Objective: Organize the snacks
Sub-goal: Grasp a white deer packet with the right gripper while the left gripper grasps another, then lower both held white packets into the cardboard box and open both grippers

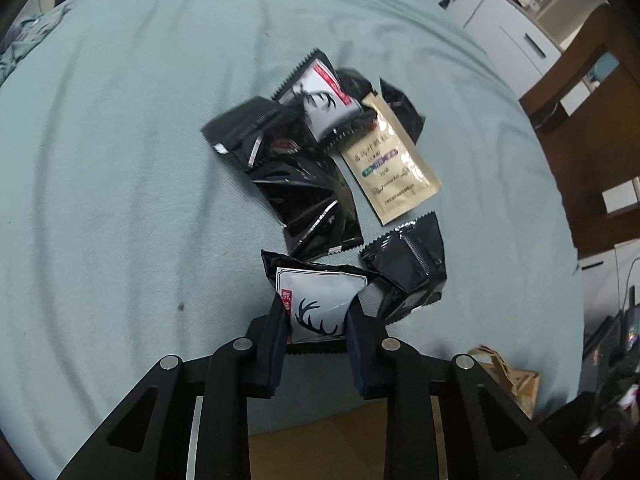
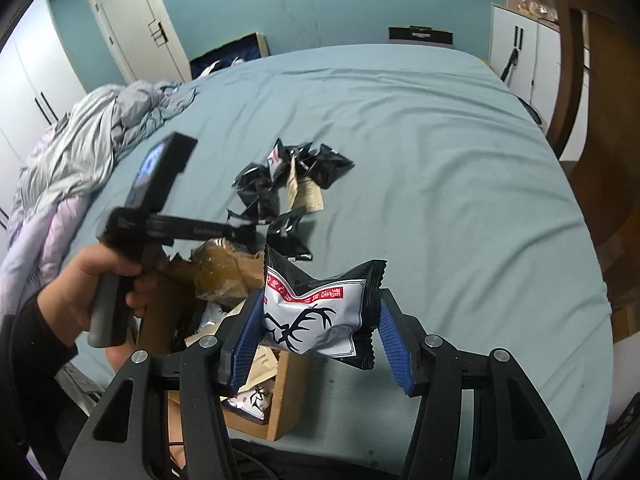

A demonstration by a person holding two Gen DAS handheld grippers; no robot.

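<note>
Bed [image 2: 420,128], covered by a blue-green sheet, carrying the whole lot.

Item one: left claw [image 1: 316,320], pointed steeply down at the near edge of the bed. Its dark pads pressed on both sides of a snack packet [image 1: 320,304], white-faced with a black antler mark and a red strip, lying on the sheet at the near end of the pile. In the right wrist view the same tool showed at left, gripped by a hand [image 2: 92,280] in a dark sleeve.

Item two: right claw [image 2: 320,332], blue pads half apart, clamped on a second antler packet [image 2: 316,316], held in the air above the near edge of the bed, its black crimped ends sticking out past both pads.

Item three: pile of snack packets [image 1: 304,184] in the middle of the bed, mostly glossy black, some overlapping. One white antler packet [image 1: 324,100] lay at the far end.

Item four: gold sachet [image 1: 388,160], flat, right of the black packets, its far end touching the white packet.

Item five: cardboard box [image 2: 276,392], open, below the near edge of the bed, with more antler packets inside.

Item six: crumpled grey quilt [image 2: 80,148], at the far left of the bed.
</note>
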